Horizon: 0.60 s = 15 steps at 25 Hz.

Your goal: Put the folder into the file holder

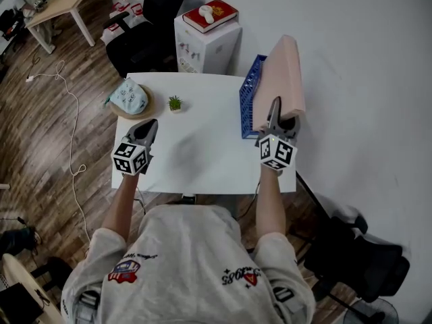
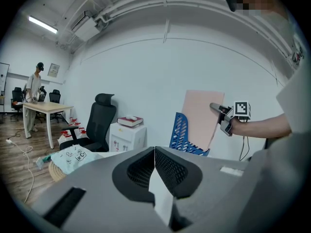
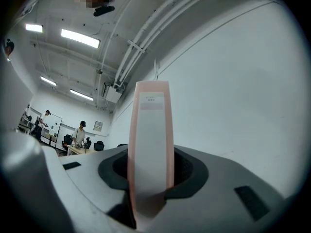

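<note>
A pink folder point(image 1: 283, 79) stands upright on edge at the table's right side, and my right gripper point(image 1: 275, 123) is shut on its near edge. In the right gripper view the folder's spine point(image 3: 151, 144) rises straight up between the pads of the right gripper point(image 3: 151, 178). The blue file holder point(image 1: 248, 103) stands just left of the folder. From the left gripper view, the folder point(image 2: 201, 115) is low against the holder point(image 2: 182, 132); I cannot tell whether it is inside. My left gripper point(image 1: 145, 132) hovers over the table's left, shut and empty point(image 2: 154, 152).
A plush toy on a round mat point(image 1: 129, 96) and a small potted plant point(image 1: 175, 103) sit at the back left of the white table point(image 1: 196, 160). Behind it stand a white cabinet with a red book point(image 1: 209, 15) and a black office chair point(image 1: 152, 25).
</note>
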Motion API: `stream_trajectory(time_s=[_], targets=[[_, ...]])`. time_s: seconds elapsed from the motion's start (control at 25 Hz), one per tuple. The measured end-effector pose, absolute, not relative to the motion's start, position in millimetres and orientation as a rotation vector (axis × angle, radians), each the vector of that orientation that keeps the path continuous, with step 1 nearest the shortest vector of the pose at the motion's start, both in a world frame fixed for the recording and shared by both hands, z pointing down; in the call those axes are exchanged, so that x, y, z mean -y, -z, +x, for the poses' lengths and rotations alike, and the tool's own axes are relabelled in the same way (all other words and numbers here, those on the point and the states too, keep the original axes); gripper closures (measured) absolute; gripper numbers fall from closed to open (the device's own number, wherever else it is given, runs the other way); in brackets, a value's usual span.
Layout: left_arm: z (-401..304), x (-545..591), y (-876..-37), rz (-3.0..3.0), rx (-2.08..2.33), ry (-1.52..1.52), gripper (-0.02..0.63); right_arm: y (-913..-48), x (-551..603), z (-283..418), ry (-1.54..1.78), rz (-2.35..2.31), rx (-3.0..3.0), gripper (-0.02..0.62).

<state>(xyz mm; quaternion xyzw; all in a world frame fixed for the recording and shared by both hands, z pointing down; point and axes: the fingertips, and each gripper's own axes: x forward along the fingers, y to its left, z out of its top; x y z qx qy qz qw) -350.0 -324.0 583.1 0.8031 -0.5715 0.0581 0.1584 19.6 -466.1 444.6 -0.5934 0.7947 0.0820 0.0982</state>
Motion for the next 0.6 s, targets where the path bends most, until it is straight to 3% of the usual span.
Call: stream_trajectory(time_s=[0.6], targets=[[-376.5, 326.2, -598.5, 2.251, 1.650, -0.192, 0.600, -492.0, 482.6, -2.4, -0.168, -1.757, -2.422, 0.436]])
